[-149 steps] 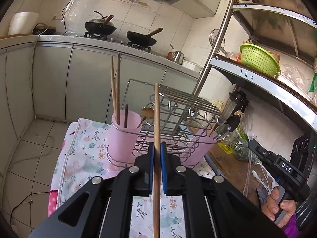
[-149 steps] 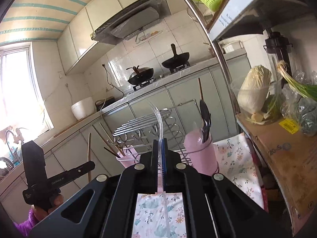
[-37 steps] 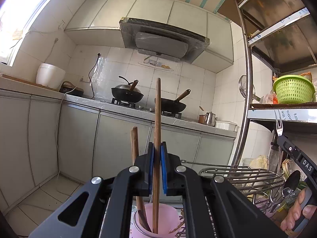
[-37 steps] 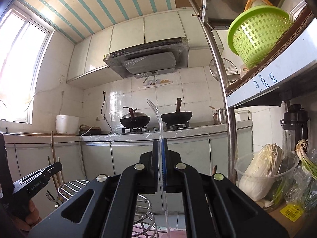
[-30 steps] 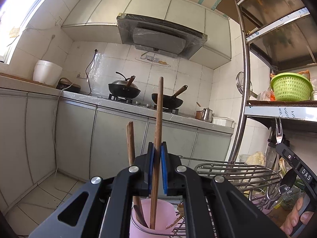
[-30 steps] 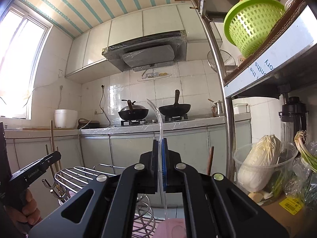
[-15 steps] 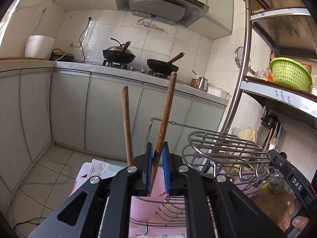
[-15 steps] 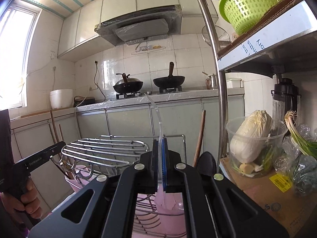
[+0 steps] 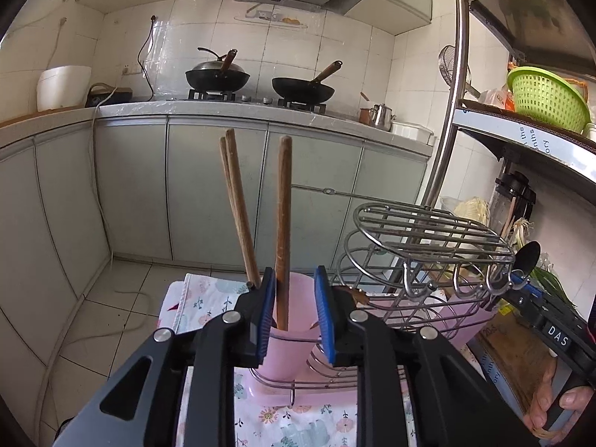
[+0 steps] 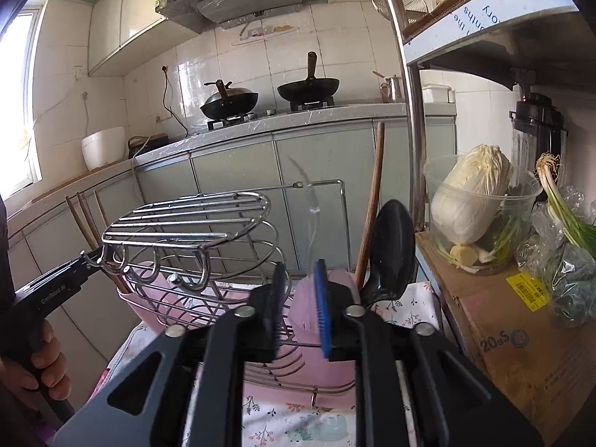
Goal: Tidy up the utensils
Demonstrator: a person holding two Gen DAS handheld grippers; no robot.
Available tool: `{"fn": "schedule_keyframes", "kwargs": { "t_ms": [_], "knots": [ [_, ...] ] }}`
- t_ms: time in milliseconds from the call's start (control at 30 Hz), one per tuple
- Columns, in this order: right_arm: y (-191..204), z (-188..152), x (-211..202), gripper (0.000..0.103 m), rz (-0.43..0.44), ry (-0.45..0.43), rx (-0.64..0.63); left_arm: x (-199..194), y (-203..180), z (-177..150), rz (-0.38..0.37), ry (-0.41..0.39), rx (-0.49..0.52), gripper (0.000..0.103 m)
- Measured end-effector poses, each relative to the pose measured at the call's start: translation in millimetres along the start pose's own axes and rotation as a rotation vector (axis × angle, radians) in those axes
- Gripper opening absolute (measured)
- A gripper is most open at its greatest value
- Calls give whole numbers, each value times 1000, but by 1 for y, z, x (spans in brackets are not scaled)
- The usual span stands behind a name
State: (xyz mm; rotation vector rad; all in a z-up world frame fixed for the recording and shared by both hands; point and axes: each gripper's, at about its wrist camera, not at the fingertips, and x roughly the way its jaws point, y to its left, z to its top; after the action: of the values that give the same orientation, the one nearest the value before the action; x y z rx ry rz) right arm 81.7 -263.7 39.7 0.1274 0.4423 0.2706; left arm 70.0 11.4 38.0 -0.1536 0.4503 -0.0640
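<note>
Opening, the left gripper (image 9: pixel 294 309) frees a chopstick (image 9: pixel 284 231); the right gripper (image 10: pixel 300 307) parts around a blurred clear straw (image 10: pixel 311 223).

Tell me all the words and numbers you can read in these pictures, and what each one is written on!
"DAS": on the right gripper, seen from the left wrist.
"GenRobot.AI": on the left gripper, small, so not certain.
"20" then "S": printed on the cardboard box; the rest is unclear.
"the", "onths", "ory": cut-off words on the shelf edge strip.
Yellow barcode sticker: too small to read.
</note>
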Motion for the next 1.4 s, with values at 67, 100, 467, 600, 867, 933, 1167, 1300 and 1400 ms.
{"fn": "schedule_keyframes", "kwargs": {
  "t_ms": [67, 100, 467, 600, 867, 933, 1167, 1300, 1400],
  "knots": [
    [0, -1, -4, 35, 0, -1, 1, -3, 1, 0, -4, 6, -5, 22],
    [0, -2, -5, 37, 0, -1, 2, -5, 1, 0, -5, 10, -4, 23],
    [7, -13, -35, 39, 17, -10, 21, -40, -10, -6, -37, -9, 11, 51],
    [12, -22, -45, 40, 33, -3, 32, -52, -12, -14, -43, 3, 3, 51],
    [26, -42, -58, 53, 59, 33, 32, -67, -13, -36, -53, 54, -13, 51],
    [30, -46, -61, 54, 63, 39, 28, -69, -15, -41, -48, 66, -14, 51],
    [36, -58, -67, 55, 57, 67, 17, -71, -25, -59, -42, 103, -16, 51],
    [38, -64, -68, 55, 48, 80, 9, -74, -32, -67, -36, 114, 5, 51],
    [39, -67, -70, 55, 44, 85, 8, -75, -37, -71, -26, 123, 23, 51]
  ]
}}
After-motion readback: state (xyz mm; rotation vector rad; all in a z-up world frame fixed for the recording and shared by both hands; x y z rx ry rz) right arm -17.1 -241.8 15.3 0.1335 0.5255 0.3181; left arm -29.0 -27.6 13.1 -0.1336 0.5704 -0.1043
